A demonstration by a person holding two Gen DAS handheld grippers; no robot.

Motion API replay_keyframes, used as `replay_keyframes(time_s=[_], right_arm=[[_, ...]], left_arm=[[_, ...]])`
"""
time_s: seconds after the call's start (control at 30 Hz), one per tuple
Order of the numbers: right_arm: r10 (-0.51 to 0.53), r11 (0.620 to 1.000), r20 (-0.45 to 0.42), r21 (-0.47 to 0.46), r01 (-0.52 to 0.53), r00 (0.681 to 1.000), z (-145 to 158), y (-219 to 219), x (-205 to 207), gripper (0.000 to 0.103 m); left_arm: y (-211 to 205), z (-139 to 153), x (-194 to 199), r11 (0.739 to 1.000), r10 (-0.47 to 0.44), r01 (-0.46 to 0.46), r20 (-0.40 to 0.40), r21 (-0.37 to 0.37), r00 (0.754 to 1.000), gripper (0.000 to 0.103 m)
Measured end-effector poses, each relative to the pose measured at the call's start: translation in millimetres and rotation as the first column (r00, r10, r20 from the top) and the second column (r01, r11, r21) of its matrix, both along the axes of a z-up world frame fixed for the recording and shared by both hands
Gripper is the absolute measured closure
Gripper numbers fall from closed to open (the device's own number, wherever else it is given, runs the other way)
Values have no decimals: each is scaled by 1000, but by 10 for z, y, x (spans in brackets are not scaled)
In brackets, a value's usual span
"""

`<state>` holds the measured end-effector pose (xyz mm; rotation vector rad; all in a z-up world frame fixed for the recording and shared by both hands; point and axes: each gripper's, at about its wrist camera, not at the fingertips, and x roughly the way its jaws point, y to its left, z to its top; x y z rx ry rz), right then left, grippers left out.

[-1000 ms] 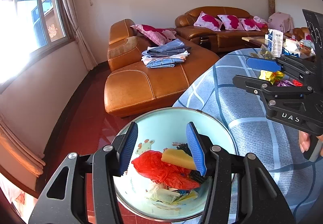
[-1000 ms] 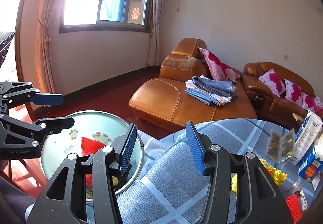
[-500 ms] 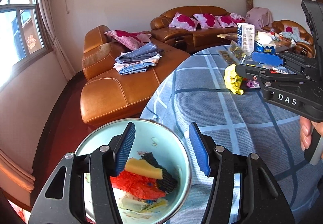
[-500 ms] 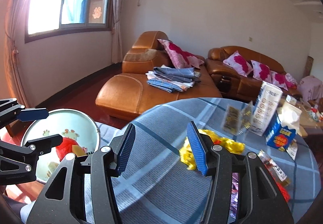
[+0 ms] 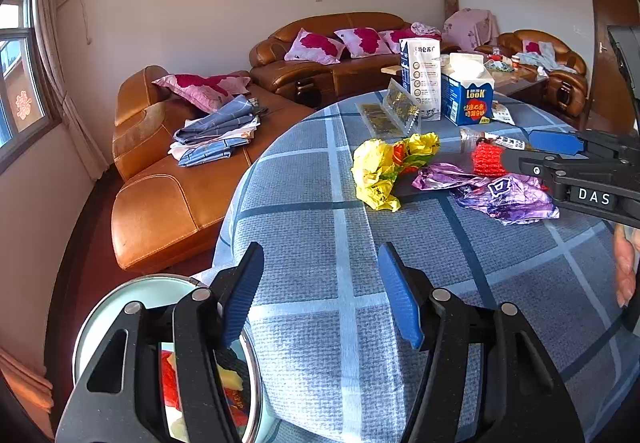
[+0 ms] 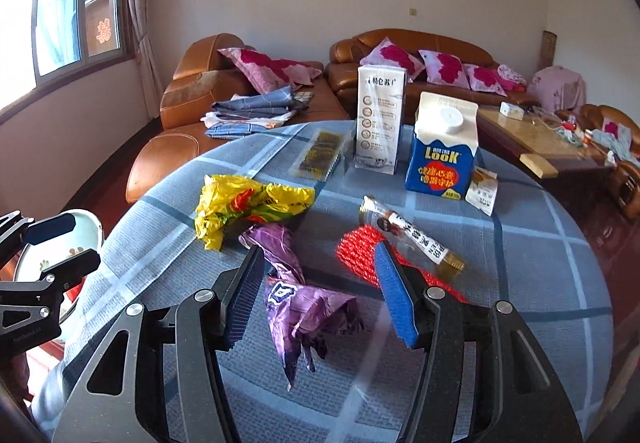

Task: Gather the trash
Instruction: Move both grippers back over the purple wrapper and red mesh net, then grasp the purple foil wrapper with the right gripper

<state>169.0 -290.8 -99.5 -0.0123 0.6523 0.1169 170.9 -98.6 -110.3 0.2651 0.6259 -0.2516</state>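
My left gripper [image 5: 320,295] hovers over the checked tablecloth [image 5: 344,227] near the table's edge; its jaws are opening and nothing lies between them. The pale basin [image 5: 100,311] with red and yellow trash sits below it on the left. My right gripper [image 6: 320,291] hangs just above a crumpled purple wrapper [image 6: 304,307]; its jaws are opening and the pads do not touch the wrapper. Around it lie a yellow plastic bag [image 6: 244,203], a red mesh net [image 6: 356,251] and a small bottle [image 6: 412,239]. The right gripper [image 5: 532,153] shows in the left wrist view too.
A blue milk carton [image 6: 440,159], a tall white carton [image 6: 380,123] and flat clear packets [image 6: 320,155] stand at the table's far side. Brown leather sofas [image 5: 168,203] with folded cloths lie beyond. A person's fingers [image 5: 624,267] hold the right tool.
Both grippers have swung right, away from the basin and over the table. The trash pile has come into both views, and both pairs of jaws stand a little wider.
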Motion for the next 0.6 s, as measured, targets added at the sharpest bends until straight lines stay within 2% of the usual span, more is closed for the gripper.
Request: replay_keyframes(time_s=[0.17,0.4,0.53,0.6], right_arm=[[10,1000,-46,-2,-10,999,-59,20,48,46],[52,998,-183,47,-44,982,-215,35,159,48],[100,994,-201,72,-87,974,-238,70,121,77],[114,992,-188,70,-103,976,-213,99,65,82]], left_arm=[[-54,-111,35,1000,-11,11,-27,6,1000,42],[-2,-129,60,1000,-10,9,-36,-15,999,42],[15,-101,53,1000,-14,14,-32,-24,999,42],[17,-77,56,999,-17,16,-29,-29,999,42]])
